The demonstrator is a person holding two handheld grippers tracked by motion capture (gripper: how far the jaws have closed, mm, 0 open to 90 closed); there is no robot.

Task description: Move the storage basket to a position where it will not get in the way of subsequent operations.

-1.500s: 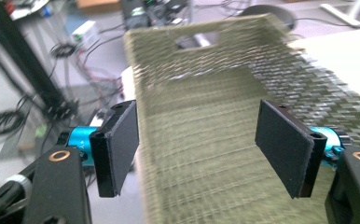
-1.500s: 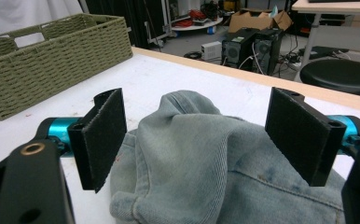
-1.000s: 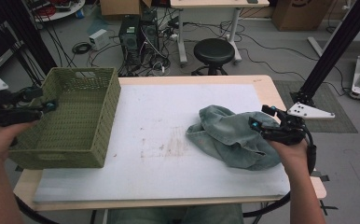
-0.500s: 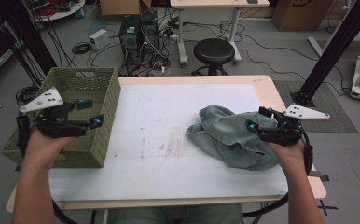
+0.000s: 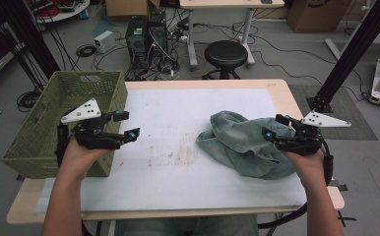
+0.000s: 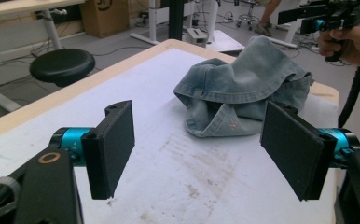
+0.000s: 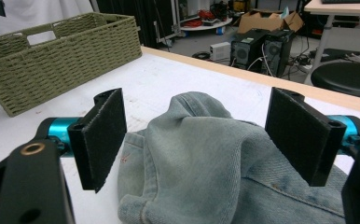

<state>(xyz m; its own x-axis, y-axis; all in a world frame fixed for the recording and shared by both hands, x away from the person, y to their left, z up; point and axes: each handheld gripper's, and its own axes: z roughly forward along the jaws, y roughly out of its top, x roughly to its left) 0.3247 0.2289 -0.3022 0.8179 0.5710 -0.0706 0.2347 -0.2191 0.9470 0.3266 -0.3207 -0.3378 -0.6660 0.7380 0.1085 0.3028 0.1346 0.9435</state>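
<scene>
Table [image 5: 178,105]: jeans [image 5: 242,142], both tools open.

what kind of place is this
Probably a lab or workshop, not a home: desktop computer towers amid tangled floor cables, cardboard boxes, and a black stool beyond the table.

a lab or workshop: computer towers [image 5: 146,37] and loose cables [image 5: 87,49] on the floor, cardboard boxes [image 5: 124,7], height-adjustable desks [image 5: 217,5]

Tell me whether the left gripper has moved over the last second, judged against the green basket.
Yes. The left gripper has crossed from the far left side of the green basket to its right edge, toward the crumpled jeans. Its jaws stand open, holding nothing.
</scene>
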